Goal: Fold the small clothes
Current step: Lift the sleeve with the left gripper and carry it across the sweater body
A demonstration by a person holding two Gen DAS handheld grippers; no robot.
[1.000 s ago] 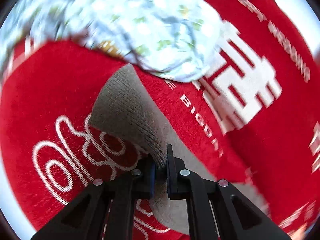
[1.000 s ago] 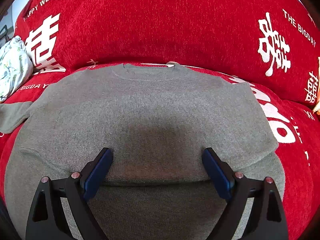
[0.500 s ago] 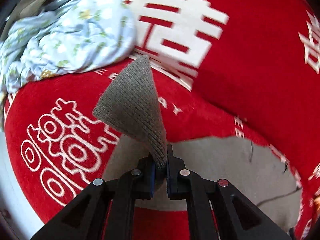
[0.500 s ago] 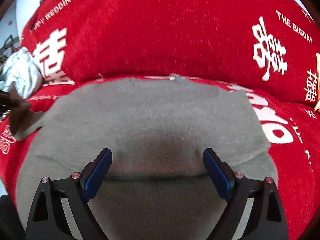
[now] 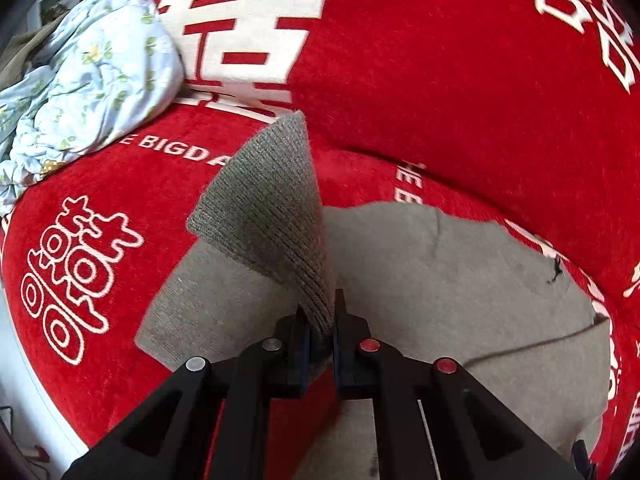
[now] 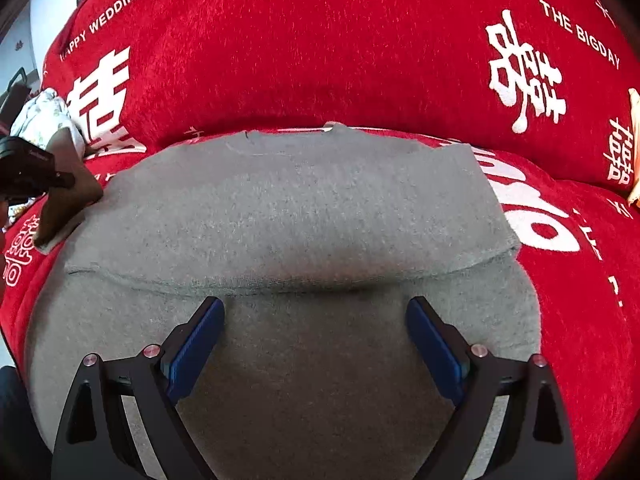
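Red sofa cover (image 5: 440, 92) bears floral cloth (image 5: 84, 80) beside lifted sweater sleeve (image 5: 272, 204)

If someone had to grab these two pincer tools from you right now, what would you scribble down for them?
Left gripper: shut on the grey sweater's sleeve cuff, lifted off the red sofa cover.
Right gripper: open, above the sweater body, holding nothing.
Sweater lies flat, neckline toward the backrest; the hem looks folded up and the other sleeve seems tucked in.
Left to do: lay this sleeve across the body, then finish folding.
Floral cloth sits aside, untouched.
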